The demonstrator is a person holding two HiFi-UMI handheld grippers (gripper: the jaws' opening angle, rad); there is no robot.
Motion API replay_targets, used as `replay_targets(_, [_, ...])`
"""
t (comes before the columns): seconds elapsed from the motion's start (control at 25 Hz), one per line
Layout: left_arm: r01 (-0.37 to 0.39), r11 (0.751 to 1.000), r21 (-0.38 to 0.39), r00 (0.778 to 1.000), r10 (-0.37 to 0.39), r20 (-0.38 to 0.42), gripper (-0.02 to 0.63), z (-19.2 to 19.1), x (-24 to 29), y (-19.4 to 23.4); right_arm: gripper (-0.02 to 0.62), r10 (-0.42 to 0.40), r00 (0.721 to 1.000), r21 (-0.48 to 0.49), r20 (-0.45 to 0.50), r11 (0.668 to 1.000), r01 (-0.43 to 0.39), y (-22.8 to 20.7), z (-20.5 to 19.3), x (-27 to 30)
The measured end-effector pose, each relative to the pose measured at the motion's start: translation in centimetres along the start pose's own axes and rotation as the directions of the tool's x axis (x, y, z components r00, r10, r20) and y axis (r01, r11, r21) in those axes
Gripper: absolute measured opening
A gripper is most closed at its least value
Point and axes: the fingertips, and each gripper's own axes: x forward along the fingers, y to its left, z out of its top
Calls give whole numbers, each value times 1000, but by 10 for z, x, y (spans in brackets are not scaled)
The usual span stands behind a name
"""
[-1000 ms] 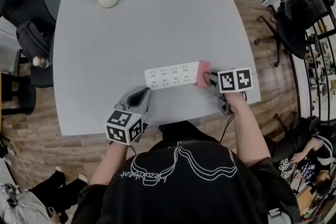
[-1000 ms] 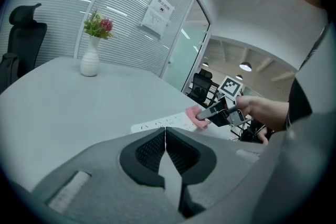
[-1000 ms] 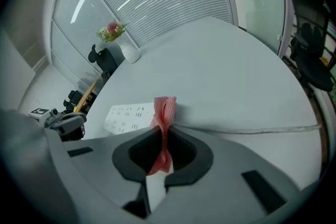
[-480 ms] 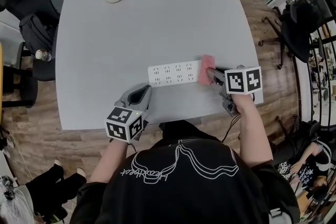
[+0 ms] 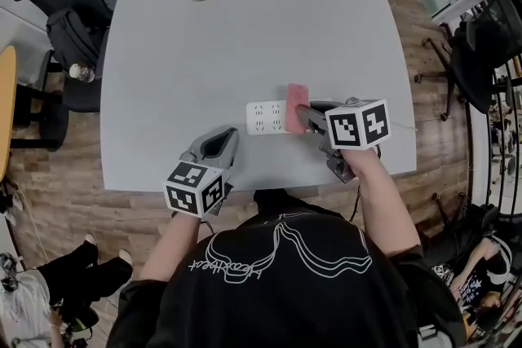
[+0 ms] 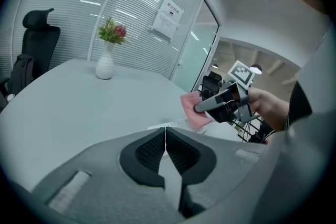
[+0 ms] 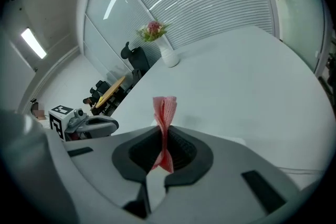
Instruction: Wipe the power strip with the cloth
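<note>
The right gripper [image 5: 303,117] clamps the pink cloth [image 5: 295,100]; from it the power strip [image 5: 265,117] runs toward 9 o'clock. The left gripper [image 5: 223,138], clenched on nothing, sits at 7 o'clock.

Black shirt [image 5: 269,310], white, perhaps lettered, print [image 5: 281,255].

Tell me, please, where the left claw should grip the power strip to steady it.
I'd take the power strip by its bare left end, across the narrow width, left claw coming from the near side; it lies flat, and the cloth in the right claw hides the rest.
</note>
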Motion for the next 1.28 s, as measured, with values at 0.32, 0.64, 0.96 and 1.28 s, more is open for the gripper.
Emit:
replay_targets(0.32, [-23,999,-45,1000,22,-5,14,-11,-7,6,34,86,993,-30,-87,996,-89,43,-10,54])
replay_targets(0.64, [-39,998,-58,999,39,-5,14,-17,-15,14,34,94,985,-16,-143,995,-97,53,-21,89])
replay_targets(0.96, [-40,997,-70,999,40,-9,14,-23,-16,18,34,37,984,-61,-176,997,-48,45,-26,102])
replay_targets(1.28, [-43,996,-77,999,42,-13,14,-24,-16,20,34,16,983,-79,-185,996,-31,44,-26,104])
